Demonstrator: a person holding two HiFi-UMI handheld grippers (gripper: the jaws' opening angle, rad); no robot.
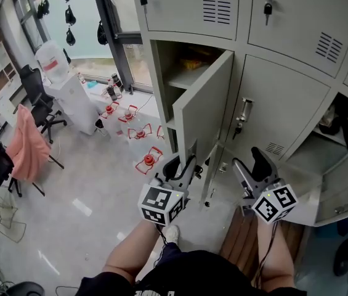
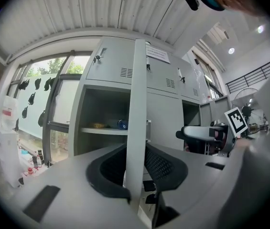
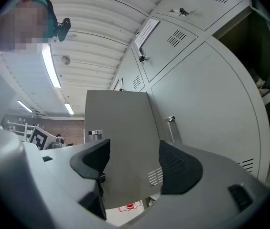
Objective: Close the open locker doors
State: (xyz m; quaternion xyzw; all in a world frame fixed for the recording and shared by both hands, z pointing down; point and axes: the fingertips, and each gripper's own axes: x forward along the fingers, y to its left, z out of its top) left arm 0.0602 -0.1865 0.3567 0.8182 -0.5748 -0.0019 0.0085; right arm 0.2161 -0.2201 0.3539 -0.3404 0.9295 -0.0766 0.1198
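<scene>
Jaws of the left gripper [image 2: 137, 171] are closed narrowly on the free edge of an open grey door [image 1: 201, 103], which is seen edge-on between them, with one pad laid against each face. The gripper is held level, low on the door. The door is swung out from the lockers [image 1: 272, 113], roughly at a right angle to their front, and behind it a compartment with a shelf [image 1: 186, 76] carrying small items is exposed. A lower door [image 1: 214, 171] is seen ajar just beneath. The right gripper [image 3: 135, 163] is held just to the right with its jaws wide apart and nothing clasped; the door's broad face is seen beyond them, apart from the pads. Further right, another compartment [image 1: 321, 148] is left open, with something dark inside. Keys [image 1: 268, 9] are hung in the closed upper locks. Small red objects [image 1: 149, 160] are scattered on the floor [image 1: 87, 208] to the left
</scene>
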